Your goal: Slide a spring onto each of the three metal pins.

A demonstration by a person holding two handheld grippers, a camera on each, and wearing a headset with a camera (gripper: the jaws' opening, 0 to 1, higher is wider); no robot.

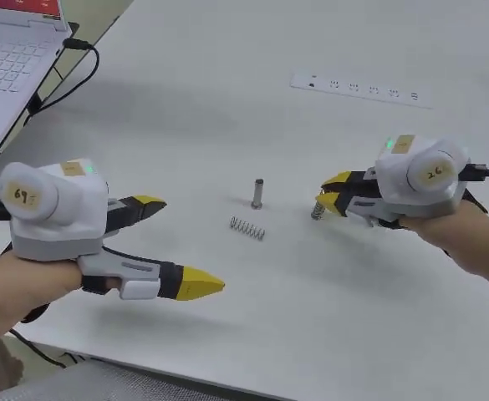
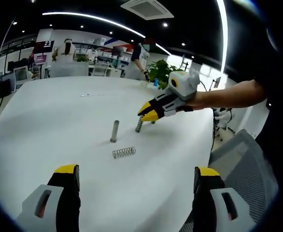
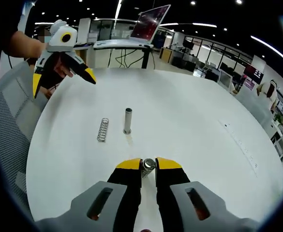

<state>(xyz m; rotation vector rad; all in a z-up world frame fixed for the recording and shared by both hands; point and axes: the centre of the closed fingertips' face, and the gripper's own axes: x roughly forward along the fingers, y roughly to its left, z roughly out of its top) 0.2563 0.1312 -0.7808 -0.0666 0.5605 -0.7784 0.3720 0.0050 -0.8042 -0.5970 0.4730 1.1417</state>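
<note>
Head view looks down on a white tabletop [image 1: 227, 351] where the left gripper [image 1: 177, 244], held at the near left, has its fingers spread wide with nothing between them. Across from it the right gripper [image 1: 334, 190] points inward. Its yellow-tipped fingers are drawn narrow around an upright spring [image 1: 318, 211] that stands on the tabletop. The right gripper view shows a round metal top inside the coils, pinched between the two tips; how far that metal runs down inside the spring cannot be told. Between the two grippers a bare metal pin [image 1: 257, 192] stands upright, and a loose spring [image 1: 247, 227] lies on its side just in front of it, close but not touching. At the far left edge rests an open laptop [image 1: 2, 50] with a black cable [image 1: 81, 71] running from it, and a white power strip [image 1: 361, 88] lies along the far side.
</note>
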